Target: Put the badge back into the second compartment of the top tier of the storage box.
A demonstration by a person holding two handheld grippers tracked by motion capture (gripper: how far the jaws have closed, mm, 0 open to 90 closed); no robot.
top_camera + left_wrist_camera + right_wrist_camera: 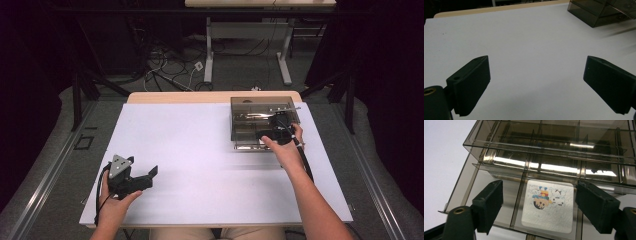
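Observation:
A smoky see-through organiser box [241, 102] with several compartments stands at the table's far right. In the right gripper view a white square card [554, 218] with a cartoon print lies flat in one near compartment of the box [499, 135]. My right gripper [538, 206] hovers over that card, jaws apart on either side of it, pads not touching it. From above, the right gripper [272, 133] reaches into the box's near part. My left gripper [142, 166] rests low at the front left, open, with bare table between its jaws [536, 85].
A white sheet [200, 150] covers the wooden table. The box's corner [594, 12] shows far off in the left gripper view. A desk frame and cables stand on the floor beyond the table's far edge.

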